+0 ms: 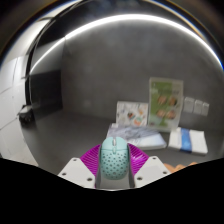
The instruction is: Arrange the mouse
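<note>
Your tool (114,170) is clamped on the mouse (114,158): both purple pads (92,159) press its flanks at the bottom centre of the frame. The mouse is pale mint with a perforated shell, and its long axis runs straight ahead along the fingers, its rounded end pointing away from you. Beyond it, on the grey counter (70,135), booklets (133,112) lie right of centre, with an upright leaflet (164,103) behind them.
</note>
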A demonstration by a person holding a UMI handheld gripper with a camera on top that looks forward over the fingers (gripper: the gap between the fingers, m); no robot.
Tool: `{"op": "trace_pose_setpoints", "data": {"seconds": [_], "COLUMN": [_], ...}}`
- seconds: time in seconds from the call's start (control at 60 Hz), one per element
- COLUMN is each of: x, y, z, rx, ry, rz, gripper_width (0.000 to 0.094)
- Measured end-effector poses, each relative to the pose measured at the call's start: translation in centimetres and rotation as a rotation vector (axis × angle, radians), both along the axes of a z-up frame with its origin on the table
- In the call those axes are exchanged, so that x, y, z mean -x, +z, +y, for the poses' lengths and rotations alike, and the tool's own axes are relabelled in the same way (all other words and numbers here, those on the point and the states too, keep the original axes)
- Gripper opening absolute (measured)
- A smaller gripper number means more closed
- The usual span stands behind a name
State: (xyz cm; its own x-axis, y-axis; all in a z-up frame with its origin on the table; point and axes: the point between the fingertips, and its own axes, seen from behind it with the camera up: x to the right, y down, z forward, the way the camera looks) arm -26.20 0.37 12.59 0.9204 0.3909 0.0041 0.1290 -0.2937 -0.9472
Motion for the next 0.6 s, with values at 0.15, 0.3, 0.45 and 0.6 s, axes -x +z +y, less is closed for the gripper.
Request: {"op": "trace_pose_setpoints", "data": {"seconds": [0.15, 0.3, 0.45, 0.6], "x": [-10.6, -25.0, -28.4, -27.8], "y": [11.8, 8.8, -3.6, -10.8], "z": [-2.8, -2.9, -1.5, -0.1], "rx": [-0.238, -0.212, 0.051, 0.185], "ry": [-0.11, -0.353, -0.427, -0.399], "rz": [0.063, 0.047, 0.037, -0.043], "gripper_width": [0.0384, 0.0379, 0.038, 0.0387]}}
